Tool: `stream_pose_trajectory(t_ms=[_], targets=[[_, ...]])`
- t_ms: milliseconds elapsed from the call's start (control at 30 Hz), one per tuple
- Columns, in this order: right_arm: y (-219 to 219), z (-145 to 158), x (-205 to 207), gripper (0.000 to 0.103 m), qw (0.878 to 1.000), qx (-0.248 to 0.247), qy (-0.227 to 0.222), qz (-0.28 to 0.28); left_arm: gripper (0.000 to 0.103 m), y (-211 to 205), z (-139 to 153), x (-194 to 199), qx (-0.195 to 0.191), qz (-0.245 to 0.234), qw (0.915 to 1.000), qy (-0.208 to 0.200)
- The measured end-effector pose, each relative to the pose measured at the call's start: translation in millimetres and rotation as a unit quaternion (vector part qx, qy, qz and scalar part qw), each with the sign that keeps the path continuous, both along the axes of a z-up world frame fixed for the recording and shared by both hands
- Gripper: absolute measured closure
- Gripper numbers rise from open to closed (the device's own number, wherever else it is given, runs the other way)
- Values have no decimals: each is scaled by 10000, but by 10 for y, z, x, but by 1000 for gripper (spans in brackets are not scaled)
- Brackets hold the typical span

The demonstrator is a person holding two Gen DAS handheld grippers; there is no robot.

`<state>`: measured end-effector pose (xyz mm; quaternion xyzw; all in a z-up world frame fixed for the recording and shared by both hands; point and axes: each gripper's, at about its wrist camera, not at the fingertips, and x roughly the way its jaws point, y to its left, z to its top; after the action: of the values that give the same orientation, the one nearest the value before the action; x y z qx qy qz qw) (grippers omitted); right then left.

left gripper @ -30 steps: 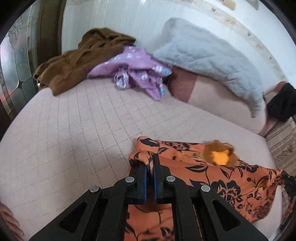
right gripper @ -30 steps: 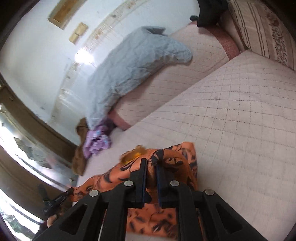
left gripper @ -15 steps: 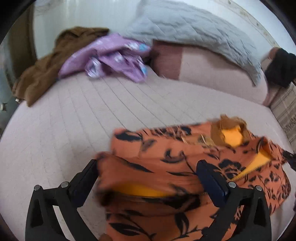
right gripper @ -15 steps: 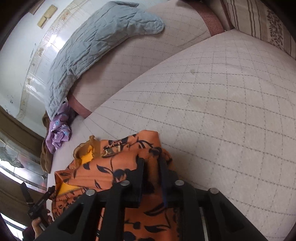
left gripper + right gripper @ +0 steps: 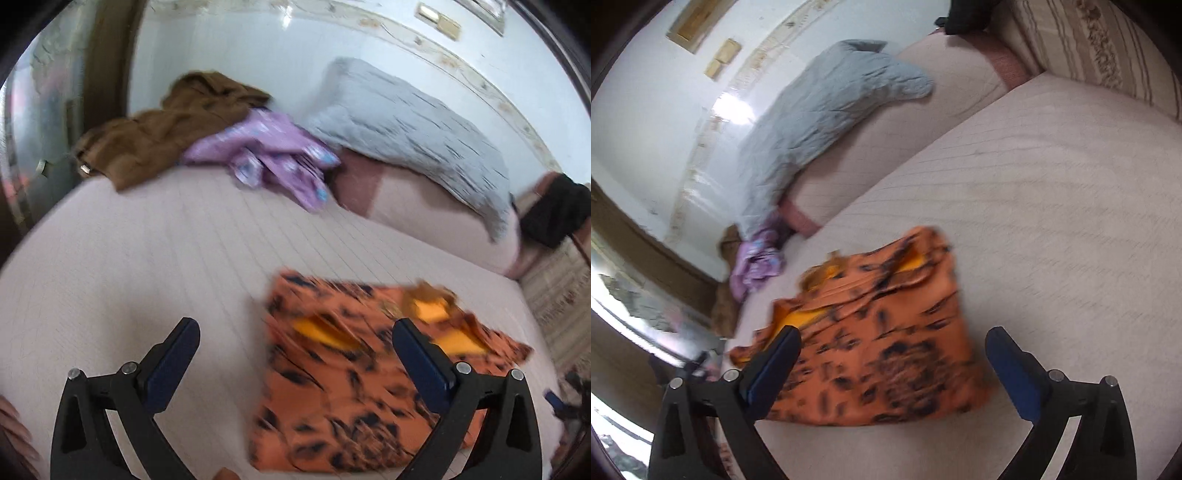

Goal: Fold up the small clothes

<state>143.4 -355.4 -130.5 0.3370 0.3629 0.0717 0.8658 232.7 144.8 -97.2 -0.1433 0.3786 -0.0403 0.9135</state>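
both views blurred. orange floral garment [image 5: 343, 391] lies folded over on the pale quilted bed cover [image 5: 147, 266], yellow lining showing at its far edge; in the left wrist view it sits from centre out toward 4 o'clock.

left gripper [image 5: 295, 347] spread wide, nothing pinched; its right finger [image 5: 421, 365] stands in front of the cloth, whether it touches it cannot be told. left finger over bare cover.

right gripper [image 5: 892, 365] jaws have just been opening, now spread wide. garment [image 5: 886, 350] shows between the fingers but the pads do not press on it.

right wrist view: garment at centre to 7 o'clock, bare cover at 3 o'clock.

left wrist view, far side: brown garment [image 5: 166, 125] at 11 o'clock, purple garment [image 5: 273, 155] beside it at 12, touching; grey quilted blanket [image 5: 413, 125] at 1 o'clock over a pink bolster [image 5: 424, 218]. dark bundle [image 5: 554, 210] at 3 o'clock.
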Motion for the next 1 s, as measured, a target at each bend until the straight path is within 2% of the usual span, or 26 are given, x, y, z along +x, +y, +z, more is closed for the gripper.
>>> stream_pose_trajectory(t_ms=[67, 133, 233, 267, 333, 400, 533, 600, 667, 733, 833, 1000], targets=[[148, 1, 141, 3, 9996, 72, -122, 259, 0, -95, -148, 75, -94, -108, 9994, 313], [227, -95, 399, 3, 9987, 312, -2, 412, 0, -175, -238, 188, -115, -117, 9987, 486], [280, -358, 787, 3, 9940, 626, 678, 588, 0, -281, -281, 341, -390, -322, 9971, 564], [296, -417, 853, 3, 9923, 729, 731, 679, 0, -305, -285, 405, -339, -320, 9974, 549], [267, -432, 984, 3, 9936, 733, 484, 705, 0, -335, -268, 571, -148, -230, 9987, 421], [211, -382, 1148, 3, 9942, 796, 183, 700, 0, -326, -262, 718, -128, -156, 9992, 335], [109, -374, 1487, 3, 9957, 752, -14, 533, 0, -224, -367, 1034, 127, 232, 9993, 275], [73, -340, 1594, 3, 9971, 664, -123, 350, 0, -184, -342, 1049, 186, 351, 9990, 183], [111, -259, 1593, 3, 9958, 794, -268, 382, 0, -132, -251, 938, 112, 338, 9994, -30], [336, -115, 1487, 3, 9917, 794, -479, 890, 0, -126, -156, 772, 200, 346, 9990, -181], [882, 16, 1386, 2, 9827, 420, -599, 1704, 0, -123, -32, 449, 128, 340, 9987, -357], [2076, -334, 1590, 2, 9459, 1033, 84, 3075, 0, -5, -42, 12, -182, 708, 9968, -309]])
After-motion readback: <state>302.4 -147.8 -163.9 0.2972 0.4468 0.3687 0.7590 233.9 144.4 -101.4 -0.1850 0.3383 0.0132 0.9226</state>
